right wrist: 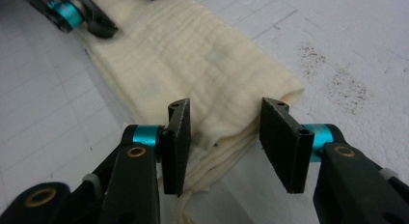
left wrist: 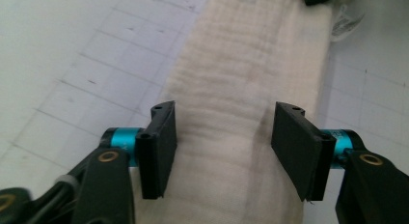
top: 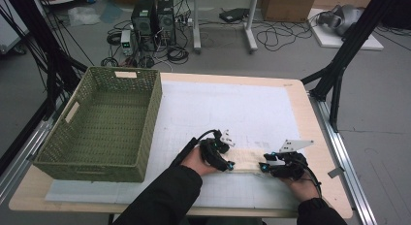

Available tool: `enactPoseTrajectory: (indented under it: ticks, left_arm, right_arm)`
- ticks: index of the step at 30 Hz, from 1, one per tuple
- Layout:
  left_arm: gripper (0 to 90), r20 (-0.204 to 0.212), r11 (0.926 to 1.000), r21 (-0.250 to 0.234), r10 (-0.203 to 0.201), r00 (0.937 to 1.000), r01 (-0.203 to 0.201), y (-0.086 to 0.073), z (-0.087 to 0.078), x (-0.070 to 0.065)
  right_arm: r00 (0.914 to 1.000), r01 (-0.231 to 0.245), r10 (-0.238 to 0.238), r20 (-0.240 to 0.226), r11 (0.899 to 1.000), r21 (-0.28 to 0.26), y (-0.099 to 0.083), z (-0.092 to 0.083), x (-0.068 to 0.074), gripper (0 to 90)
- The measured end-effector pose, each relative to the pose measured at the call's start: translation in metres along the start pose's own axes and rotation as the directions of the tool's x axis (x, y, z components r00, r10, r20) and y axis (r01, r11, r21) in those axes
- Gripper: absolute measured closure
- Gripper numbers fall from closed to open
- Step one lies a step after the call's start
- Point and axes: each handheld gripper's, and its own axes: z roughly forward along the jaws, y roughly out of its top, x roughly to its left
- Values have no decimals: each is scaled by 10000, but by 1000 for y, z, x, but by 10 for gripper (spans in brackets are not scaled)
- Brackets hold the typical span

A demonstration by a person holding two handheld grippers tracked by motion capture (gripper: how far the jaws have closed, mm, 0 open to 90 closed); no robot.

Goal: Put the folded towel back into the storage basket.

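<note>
A cream cloth [top: 248, 160], folded into a long narrow strip, lies on the white gridded mat [top: 232, 108] near the table's front. My left gripper [top: 229, 165] is at the strip's left end, and in the left gripper view the jaws [left wrist: 222, 147] stand apart over the cloth [left wrist: 241, 64], with the pads clear of it. My right gripper [top: 264, 167] is at the right end. Its jaws [right wrist: 224, 142] are spread around the folded end of the cloth [right wrist: 193, 55] without squeezing it. The left gripper [right wrist: 87, 16] shows at the strip's far end in the right gripper view.
A green woven basket [top: 151, 119] with nothing in it stands on the table's left side. Bare mat stretches behind the cloth to the table's back edge. Black frame posts flank the table. Computer towers and cables sit on the floor beyond.
</note>
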Motion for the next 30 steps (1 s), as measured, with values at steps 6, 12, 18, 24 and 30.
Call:
enactPoseTrajectory:
  ticks: [6, 12, 18, 24, 30]
  left_arm:
    - [398, 382, 9997, 210, 148, 9992, -157, -1, -3, 0]
    - [354, 332, 9989, 290, 351, 9988, -361, -1, -4, -2]
    - [324, -13, 9984, 282, 492, 9988, -492, -1, -3, -3]
    - [306, 81, 9941, 746, 784, 9969, -788, 6, -1, -2]
    - [276, 388, 9871, 1221, 991, 9943, -1031, 14, 6, -4]
  right_arm:
    - [10000, -9, 9, -5, 10000, 18, 0, 0, 1, 536]
    - [10000, 51, -51, 18, 10000, -4, 0, 0, 1, 531]
    - [10000, 11, -11, 35, 10000, 31, 1, 1, 1, 518]
    - [10000, 2, -2, 32, 10000, 15, 1, 1, 0, 512]
    - [10000, -12, 11, 21, 10000, 15, 1, 2, 0, 505]
